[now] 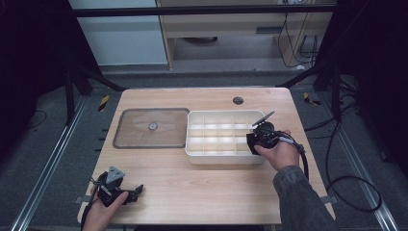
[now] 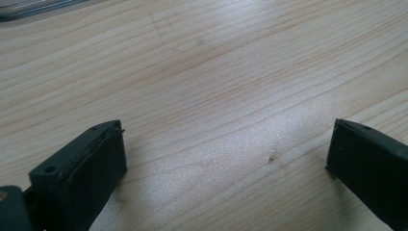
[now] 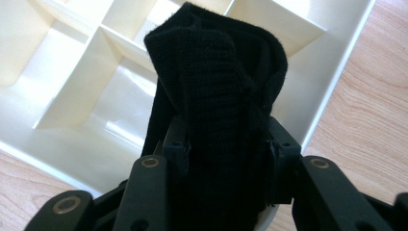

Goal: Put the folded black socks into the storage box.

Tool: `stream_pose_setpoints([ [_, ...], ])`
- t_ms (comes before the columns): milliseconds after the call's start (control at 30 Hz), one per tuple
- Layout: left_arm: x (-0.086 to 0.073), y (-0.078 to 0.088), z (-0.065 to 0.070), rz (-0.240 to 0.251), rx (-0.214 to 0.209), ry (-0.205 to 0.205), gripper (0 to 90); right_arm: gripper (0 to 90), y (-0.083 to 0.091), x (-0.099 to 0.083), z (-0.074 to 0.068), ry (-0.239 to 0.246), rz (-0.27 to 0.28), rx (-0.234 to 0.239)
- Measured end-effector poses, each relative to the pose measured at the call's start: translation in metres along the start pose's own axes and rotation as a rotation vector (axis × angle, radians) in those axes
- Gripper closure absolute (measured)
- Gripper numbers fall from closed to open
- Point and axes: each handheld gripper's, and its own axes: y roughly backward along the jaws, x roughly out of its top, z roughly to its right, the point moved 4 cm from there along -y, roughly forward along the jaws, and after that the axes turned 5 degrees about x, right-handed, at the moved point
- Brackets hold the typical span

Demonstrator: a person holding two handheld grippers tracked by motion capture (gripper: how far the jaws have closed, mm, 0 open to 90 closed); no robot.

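While the left gripper rests at the near left edge of the table, its jaws stand wide apart over bare wood with nothing between them. Right gripper: held in the right hand at the near right corner of the white tray, jaws clamped on a bunched black cloth. Black cloth: ribbed knit, standing up from the jaws, over the tray's compartments at that corner; whether it touches the tray cannot be told. White tray: divided into small compartments, middle of the table. Clear lid: flat, just left of the tray. Round hole: far side of the tabletop.
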Motion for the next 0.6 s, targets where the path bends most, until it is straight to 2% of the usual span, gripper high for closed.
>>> stream_pose_setpoints([
  [333,0.0001,0.0,0.0003,0.0,-0.001,-0.003,0.0,60.5,-0.0007,-0.0014,-0.0016,0.005,-0.002,-0.005],
  [600,0.0001,0.0001,0.0005,0.0,-0.004,-0.005,0.0,53.9,0.0045,-0.0008,-0.0031,0.019,0.024,-0.012],
])
